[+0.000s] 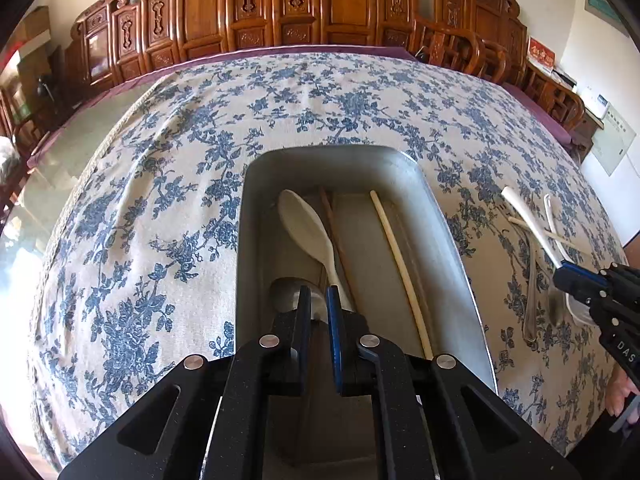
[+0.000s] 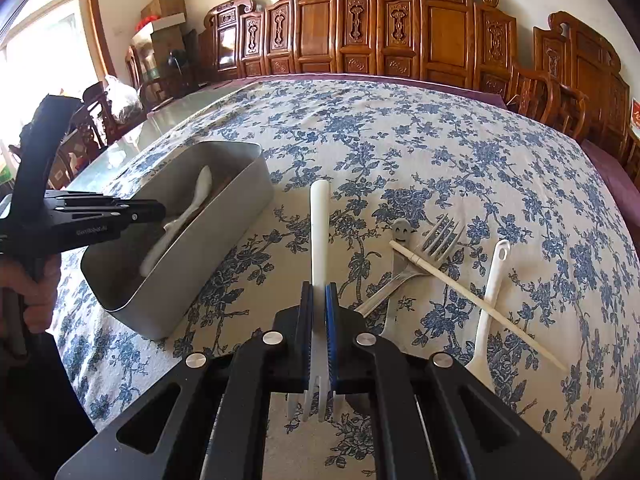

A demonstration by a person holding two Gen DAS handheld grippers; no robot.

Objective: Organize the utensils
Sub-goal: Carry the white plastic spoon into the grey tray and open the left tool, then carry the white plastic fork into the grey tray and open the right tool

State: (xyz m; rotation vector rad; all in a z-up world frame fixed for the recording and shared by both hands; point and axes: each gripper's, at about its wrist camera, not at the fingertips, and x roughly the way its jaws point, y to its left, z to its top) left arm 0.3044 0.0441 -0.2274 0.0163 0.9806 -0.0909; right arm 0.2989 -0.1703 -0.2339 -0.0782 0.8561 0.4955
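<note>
Clamping white spoon (image 1: 308, 228) over tray (image 1: 256, 184): left hand-held gripper (image 1: 319, 300); right hand-held gripper (image 2: 319, 300) clamps white fork (image 2: 320, 220).

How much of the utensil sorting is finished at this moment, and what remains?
Done: a pale chopstick and a brown one lie in the metal tray. In hand: left gripper holds a white spoon over it; right gripper holds a white fork. Left: metal fork, chopstick, white utensil.

wall: carved wooden chairs (image 2: 436, 36) | left: bright window (image 2: 44, 52) | boxes (image 2: 162, 8) stacked
</note>
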